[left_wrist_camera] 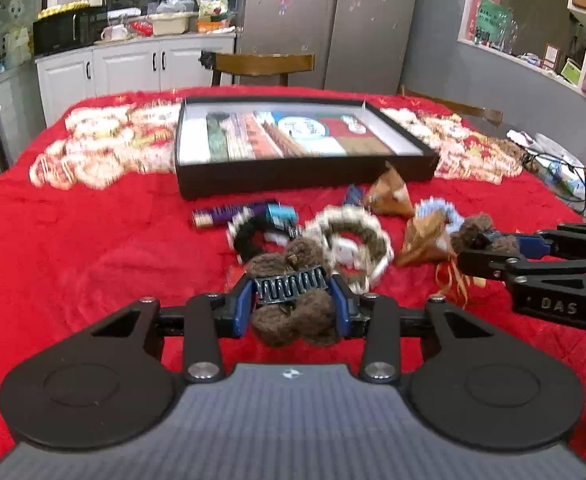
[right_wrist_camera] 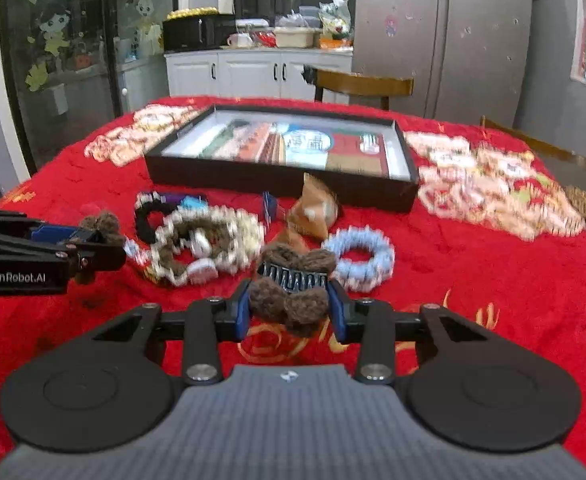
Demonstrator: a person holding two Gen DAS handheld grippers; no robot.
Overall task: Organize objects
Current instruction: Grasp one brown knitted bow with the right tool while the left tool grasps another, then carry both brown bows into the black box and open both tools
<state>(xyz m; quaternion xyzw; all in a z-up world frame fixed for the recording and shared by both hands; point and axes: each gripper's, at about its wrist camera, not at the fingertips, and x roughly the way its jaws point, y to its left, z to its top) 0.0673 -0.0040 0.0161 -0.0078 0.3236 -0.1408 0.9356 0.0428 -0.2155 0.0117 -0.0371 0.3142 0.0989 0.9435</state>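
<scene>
We hold one brown fuzzy claw clip [left_wrist_camera: 293,312] pinched in the left gripper [left_wrist_camera: 293,304] and a second clip [right_wrist_camera: 291,292] pinched in the right gripper [right_wrist_camera: 291,300], both at lower centre, above the red cloth [left_wrist_camera: 93,248]. The shallow black tray [left_wrist_camera: 293,176] sits beyond, upper centre. Either soft clip may slip from its pads, or snag the scrunchies [right_wrist_camera: 209,244] heaped between us and the tray.
</scene>
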